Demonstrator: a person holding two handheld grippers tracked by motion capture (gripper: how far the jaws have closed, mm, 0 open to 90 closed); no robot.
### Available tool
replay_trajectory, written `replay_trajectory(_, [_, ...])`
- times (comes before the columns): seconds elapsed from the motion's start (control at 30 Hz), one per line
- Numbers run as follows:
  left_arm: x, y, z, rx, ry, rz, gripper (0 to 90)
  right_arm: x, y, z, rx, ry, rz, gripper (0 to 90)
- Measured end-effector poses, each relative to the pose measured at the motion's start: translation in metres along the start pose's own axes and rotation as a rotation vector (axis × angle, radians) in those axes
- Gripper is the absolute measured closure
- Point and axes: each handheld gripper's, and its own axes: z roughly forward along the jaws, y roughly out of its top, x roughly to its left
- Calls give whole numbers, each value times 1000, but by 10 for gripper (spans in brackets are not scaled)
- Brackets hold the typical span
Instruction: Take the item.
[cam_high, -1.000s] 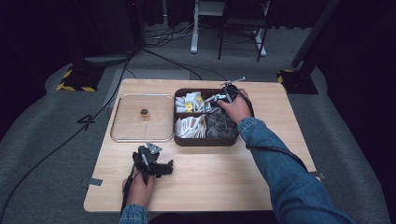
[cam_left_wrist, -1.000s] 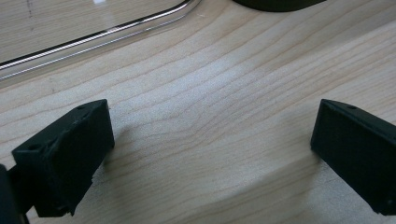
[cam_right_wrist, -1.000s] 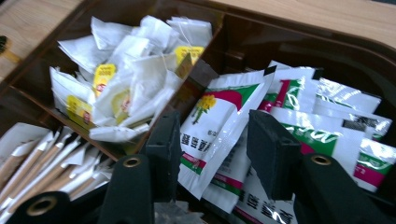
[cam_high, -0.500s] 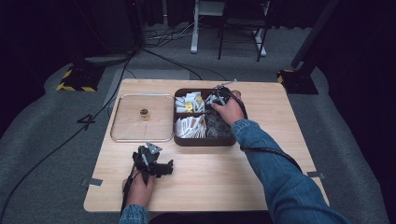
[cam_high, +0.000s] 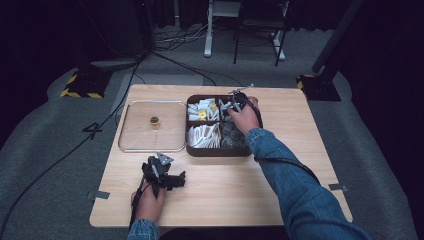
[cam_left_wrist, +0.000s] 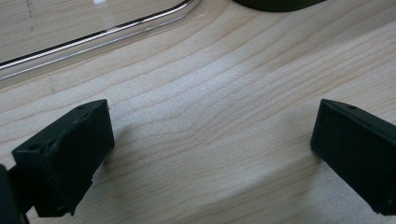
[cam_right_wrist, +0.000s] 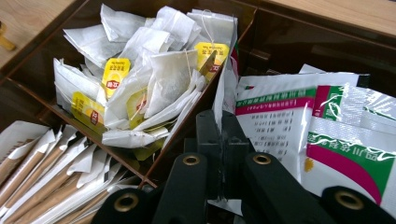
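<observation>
- Over the far compartments of the tray (cam_high: 218, 151): right gripper (cam_right_wrist: 222, 122) lowered, jaws just closed together, clamped on the edge of a white sachet (cam_right_wrist: 275, 126).
- Beside it: teabags (cam_right_wrist: 154, 79) heaped in the neighbouring compartment; sticks (cam_right_wrist: 42, 172) in the nearer one.
- On the table (cam_high: 280, 200), near edge: left gripper (cam_left_wrist: 212, 154) resting, jaws wide apart, nothing between.
- Left of tray: glass lid (cam_high: 137, 135), lying flat.

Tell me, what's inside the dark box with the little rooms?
The box holds tea bags with yellow tags, paper stick packets and green-and-pink sachets. The right claw pinches a white sachet edge. The hand covers part of it.
</observation>
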Motion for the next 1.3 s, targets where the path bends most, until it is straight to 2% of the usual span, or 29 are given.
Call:
replay_trajectory(0.1, [0,0,0,-1,-1,-3,0,-2,1,-4,-15,16,14,900])
replay_trajectory(0.2, [0,0,0,0,0,0,0,-8,2,-12,-45,38,63,900])
replay_trajectory(0.33, [0,0,0,0,0,-1,0,-16,6,-28,-87,54,78,900])
replay_trajectory(0.5, [1,0,0,-1,-6,5,0,-17,9,-41,-113,70,84,899])
replay_trajectory(0.77, [2,0,1,0,-12,3,0,-15,12,-63,-140,80,40,897])
replay_trajectory(0.87, [2,0,1,2,-12,4,0,-13,9,-78,-161,105,9,896])
replay_trajectory(1.07, [2,1,1,1,-12,5,0,-13,5,-94,-173,120,-8,896])
replay_trajectory(1.23, [6,4,3,3,-28,35,0,-16,-2,-110,-181,126,-14,896])
replay_trajectory(1.3, [6,5,4,3,-31,34,0,-18,-6,-119,-185,129,-19,896])
